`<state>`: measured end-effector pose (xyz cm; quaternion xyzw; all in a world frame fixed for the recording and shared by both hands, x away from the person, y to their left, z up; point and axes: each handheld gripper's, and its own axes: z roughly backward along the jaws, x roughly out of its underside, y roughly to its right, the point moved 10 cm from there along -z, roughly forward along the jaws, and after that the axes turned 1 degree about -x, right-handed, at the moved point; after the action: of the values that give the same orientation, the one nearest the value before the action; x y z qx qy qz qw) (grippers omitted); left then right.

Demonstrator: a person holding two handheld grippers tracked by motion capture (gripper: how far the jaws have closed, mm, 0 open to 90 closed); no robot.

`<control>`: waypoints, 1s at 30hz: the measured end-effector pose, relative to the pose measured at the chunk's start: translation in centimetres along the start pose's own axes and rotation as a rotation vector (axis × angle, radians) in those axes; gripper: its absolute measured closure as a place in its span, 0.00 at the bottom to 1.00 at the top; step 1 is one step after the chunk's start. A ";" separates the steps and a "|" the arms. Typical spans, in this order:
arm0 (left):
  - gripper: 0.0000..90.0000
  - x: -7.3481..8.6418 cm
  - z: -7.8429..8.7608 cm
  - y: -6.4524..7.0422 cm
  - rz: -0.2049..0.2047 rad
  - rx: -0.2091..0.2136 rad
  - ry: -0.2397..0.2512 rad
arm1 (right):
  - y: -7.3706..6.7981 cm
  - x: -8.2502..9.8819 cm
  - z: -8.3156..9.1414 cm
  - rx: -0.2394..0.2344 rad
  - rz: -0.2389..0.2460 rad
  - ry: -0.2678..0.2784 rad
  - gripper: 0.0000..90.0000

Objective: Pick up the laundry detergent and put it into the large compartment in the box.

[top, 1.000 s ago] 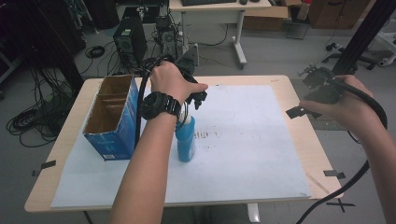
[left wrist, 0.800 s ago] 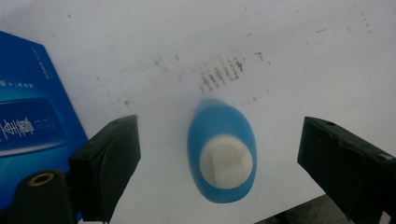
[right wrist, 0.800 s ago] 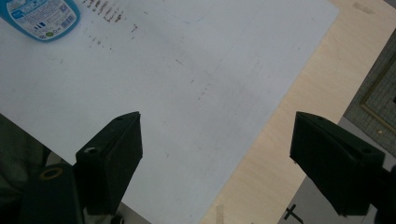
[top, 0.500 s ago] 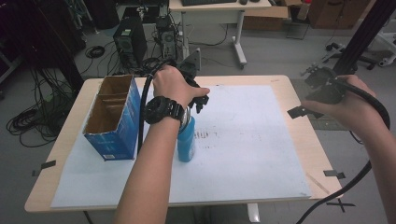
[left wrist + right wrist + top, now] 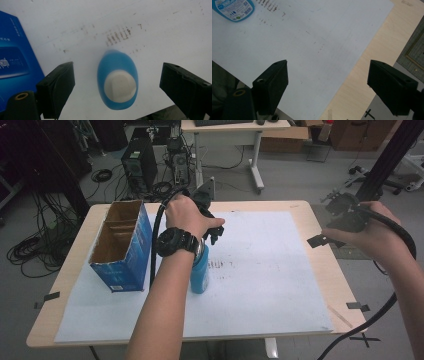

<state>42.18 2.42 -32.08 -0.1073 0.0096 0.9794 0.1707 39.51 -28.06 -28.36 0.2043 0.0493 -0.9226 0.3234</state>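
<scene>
While ungrasped: blue plastic bottle with white cap (image 5: 117, 82), frame centre, upright on white paper sheet (image 5: 162, 32).
Left gripper (image 5: 117, 85): jaws apart, straddling it from above.
Right gripper (image 5: 327, 87): jaws apart, idle.
Remaining: grasp, move; blue cardboard box (image 5: 122, 247), left of frame.

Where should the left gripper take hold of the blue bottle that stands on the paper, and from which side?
Probably from straight above: the blue bottle stands upright between the open left gripper jaws. Close across its narrow sides just below the white cap; the body is oval.

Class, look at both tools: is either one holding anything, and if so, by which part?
Nothing is held. The left tool hangs open above the blue bottle, jaws apart from it. The right tool is open over the paper.
</scene>
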 end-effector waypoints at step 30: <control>0.15 0.8 -2.2 0.1 0.023 -0.010 -0.042 | -0.1 0.3 -0.6 -0.008 0.000 -0.007 0.19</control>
<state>41.83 2.45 -34.39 -0.0872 0.0026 0.9834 0.1590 39.48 -28.02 -29.01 0.1997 0.0518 -0.9232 0.3243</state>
